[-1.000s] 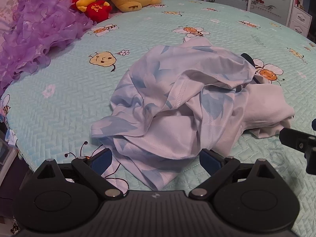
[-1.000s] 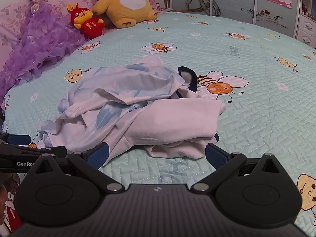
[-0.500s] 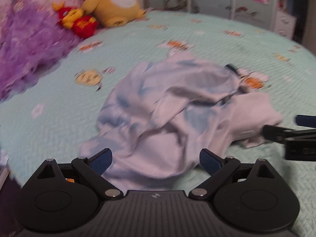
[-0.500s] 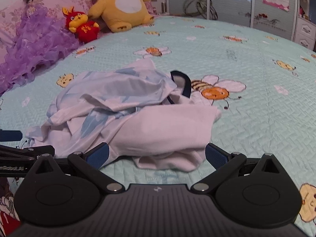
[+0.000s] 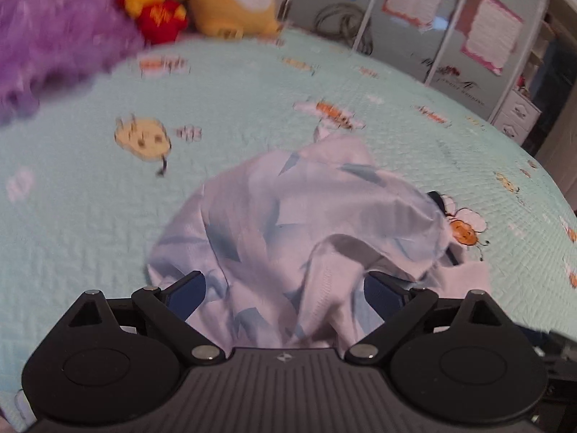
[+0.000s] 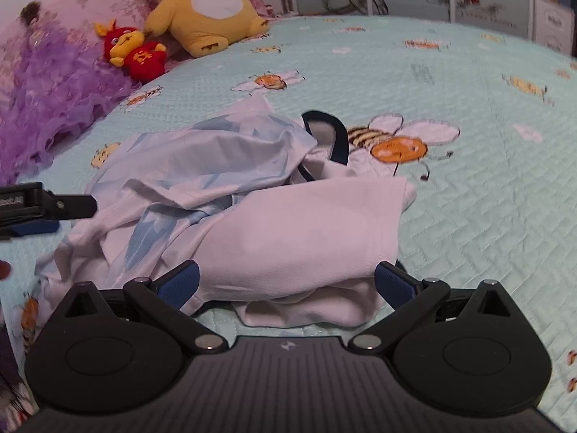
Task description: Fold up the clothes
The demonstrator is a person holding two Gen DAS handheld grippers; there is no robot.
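Note:
A crumpled pale shirt with blue leaf print (image 5: pixel 288 223) (image 6: pixel 202 166) lies heaped on the mint bedspread (image 5: pixel 90 195), its dark blue collar (image 6: pixel 337 137) showing at the far side and a plain white part (image 6: pixel 299 231) nearest the right wrist camera. My left gripper (image 5: pixel 285 288) is open, its blue pads either side of the near folds of the shirt. My right gripper (image 6: pixel 286 281) is open too, straddling the white part's near edge. The left gripper's finger (image 6: pixel 54 205) shows at the left of the right wrist view.
A yellow plush toy (image 6: pixel 205 7), a small red plush (image 6: pixel 135 54) and a purple ruffled fabric (image 6: pixel 47 90) sit at the head of the bed. Cabinet doors and white drawers (image 5: pixel 515 115) stand beyond the bed. Bedspread (image 6: pixel 487 180) lies bare to the right.
The left gripper has moved forward over the shirt, so folds now lie between its pads. The right gripper has also come closer to the white part. Both stayed open.

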